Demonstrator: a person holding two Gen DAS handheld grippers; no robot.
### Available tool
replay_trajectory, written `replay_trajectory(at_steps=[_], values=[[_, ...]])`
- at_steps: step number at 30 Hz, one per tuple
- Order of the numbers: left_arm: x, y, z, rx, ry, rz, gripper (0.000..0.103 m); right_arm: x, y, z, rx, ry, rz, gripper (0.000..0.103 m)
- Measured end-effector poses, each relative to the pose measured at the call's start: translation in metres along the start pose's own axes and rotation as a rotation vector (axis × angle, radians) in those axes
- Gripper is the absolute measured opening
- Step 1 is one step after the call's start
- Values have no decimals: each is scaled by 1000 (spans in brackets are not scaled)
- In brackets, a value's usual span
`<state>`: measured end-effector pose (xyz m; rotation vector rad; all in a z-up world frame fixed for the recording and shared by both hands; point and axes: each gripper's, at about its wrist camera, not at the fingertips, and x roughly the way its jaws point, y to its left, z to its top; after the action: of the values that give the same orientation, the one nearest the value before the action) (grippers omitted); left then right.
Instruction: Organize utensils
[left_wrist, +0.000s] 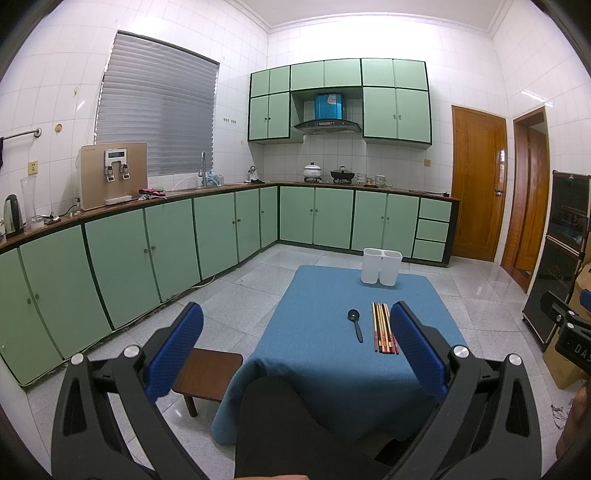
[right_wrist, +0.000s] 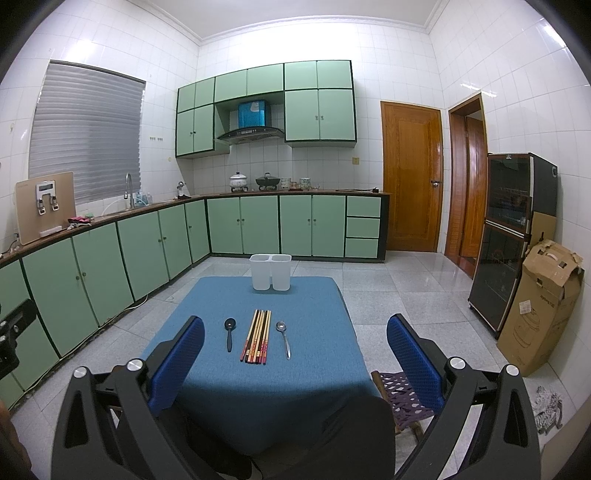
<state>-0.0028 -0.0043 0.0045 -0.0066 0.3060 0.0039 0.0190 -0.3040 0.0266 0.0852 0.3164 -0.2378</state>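
A low table under a blue cloth (right_wrist: 303, 295) carries a row of utensils. A bundle of several chopsticks (right_wrist: 256, 335) lies in the middle, with a black spoon (right_wrist: 229, 332) to its left and a metal spoon (right_wrist: 283, 338) to its right. A white two-compartment holder (right_wrist: 270, 271) stands upright at the far edge. In the left wrist view I see the holder (left_wrist: 381, 266), the black spoon (left_wrist: 355, 324) and the chopsticks (left_wrist: 384, 326); the right blue pad hides the metal spoon. My left gripper (left_wrist: 295, 325) and right gripper (right_wrist: 295, 338) both hang open, held back from the table's near edge with nothing between their fingers.
Green cabinets (right_wrist: 147, 251) line the left and far walls. A brown stool (left_wrist: 207, 374) stands left of the table, a woven stool (right_wrist: 402, 395) at its right. A dark cabinet (right_wrist: 513, 236) and a cardboard box (right_wrist: 539, 302) stand by the right wall. Grey tiled floor surrounds the table.
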Motion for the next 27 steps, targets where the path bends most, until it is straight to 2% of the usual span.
replay_trajectory(at_steps=[9, 27], values=[[-4, 1, 13, -2, -6, 2, 98, -1, 4, 5, 1, -4, 1, 97], [-3, 3, 13, -2, -8, 3, 98, -8, 9, 6, -2, -8, 1, 97]])
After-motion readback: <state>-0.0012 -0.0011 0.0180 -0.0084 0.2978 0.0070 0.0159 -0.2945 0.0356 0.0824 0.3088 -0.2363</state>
